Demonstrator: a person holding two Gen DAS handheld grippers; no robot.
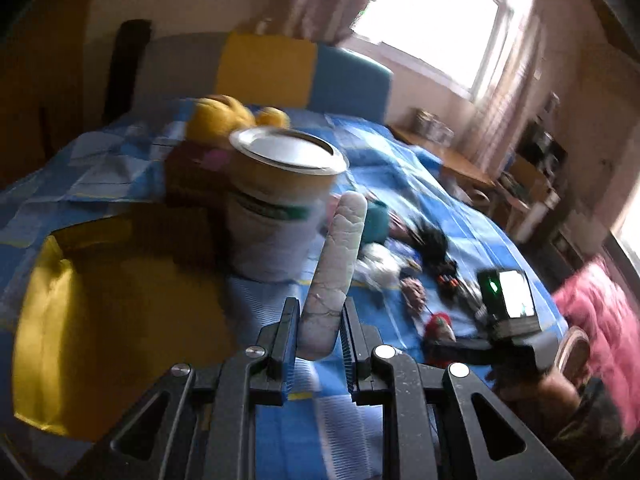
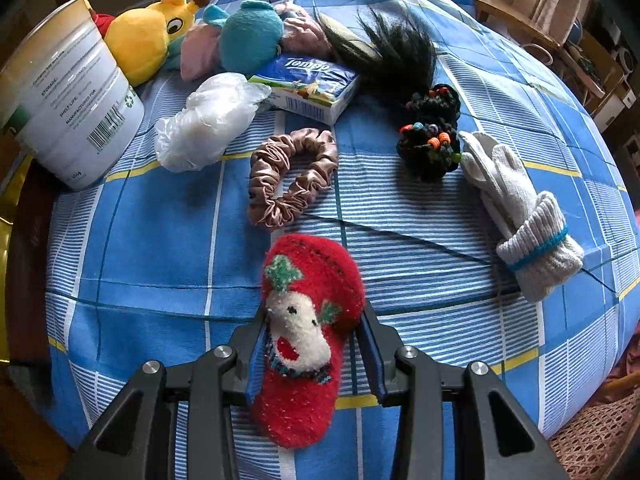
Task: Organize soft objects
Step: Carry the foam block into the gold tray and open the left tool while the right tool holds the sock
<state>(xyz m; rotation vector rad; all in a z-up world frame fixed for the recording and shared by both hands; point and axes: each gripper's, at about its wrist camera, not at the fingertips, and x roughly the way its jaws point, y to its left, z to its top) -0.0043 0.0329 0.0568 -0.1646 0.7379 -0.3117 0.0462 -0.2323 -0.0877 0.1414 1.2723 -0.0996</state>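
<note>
My left gripper [image 1: 318,320] is shut on a white cracked soft stick [image 1: 336,272] and holds it upright above the bed, just right of a white tin can [image 1: 276,208]. My right gripper [image 2: 314,344] has its jaws around a red fuzzy sock with a reindeer face [image 2: 308,332] that lies on the blue checked bedspread [image 2: 140,240]; the pads touch its sides. Farther back lie a pink satin scrunchie [image 2: 288,176], a black beaded scrunchie [image 2: 432,132], a white knit glove [image 2: 516,208], a clear plastic glove [image 2: 208,116], a Tempo tissue pack [image 2: 308,84], black hair [image 2: 384,52], a teal plush [image 2: 248,36] and a yellow plush [image 2: 148,32].
A yellow box [image 1: 100,320] stands open at the left of the bed beside the tin can [image 2: 68,96]. A dark brown box [image 1: 192,176] sits behind the can. The right gripper's body with a lit screen [image 1: 512,296] shows in the left wrist view. A pink chair [image 1: 600,340] stands at the right.
</note>
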